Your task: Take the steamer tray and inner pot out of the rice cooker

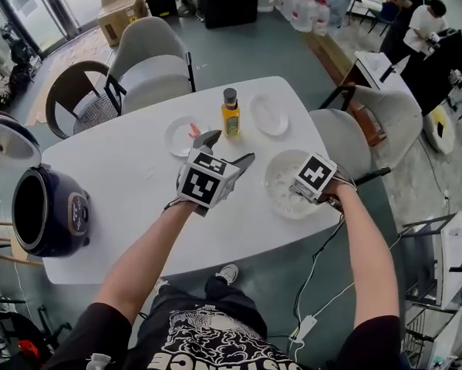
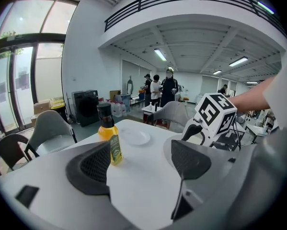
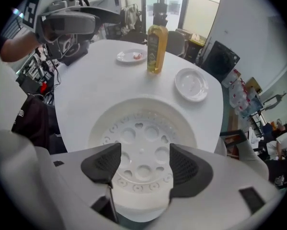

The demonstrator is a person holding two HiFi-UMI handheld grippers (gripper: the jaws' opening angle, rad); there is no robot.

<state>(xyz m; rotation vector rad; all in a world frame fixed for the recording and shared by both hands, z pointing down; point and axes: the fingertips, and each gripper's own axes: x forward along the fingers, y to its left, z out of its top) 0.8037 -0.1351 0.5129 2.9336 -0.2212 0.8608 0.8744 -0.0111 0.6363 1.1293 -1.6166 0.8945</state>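
The white steamer tray (image 1: 281, 182) lies on the white table (image 1: 123, 183) at the right, its holed bottom facing up (image 3: 142, 143). My right gripper (image 3: 141, 169) hangs just above the tray's near rim, pointing steeply down, jaws open and not touching it. In the head view its marker cube covers most of my right gripper (image 1: 306, 193). My left gripper (image 1: 227, 148) floats over the middle of the table, open and empty (image 2: 141, 169). The dark rice cooker (image 1: 49, 210) stands at the table's left end with its lid (image 1: 7, 139) up. I cannot tell the inner pot apart inside it.
A yellow oil bottle (image 1: 230, 112) stands at mid-table beyond my left gripper. Two small white plates lie near it, one (image 1: 269, 116) to its right, one (image 1: 183, 136) with something red to its left. Grey chairs (image 1: 150, 56) ring the table. People stand at the far right.
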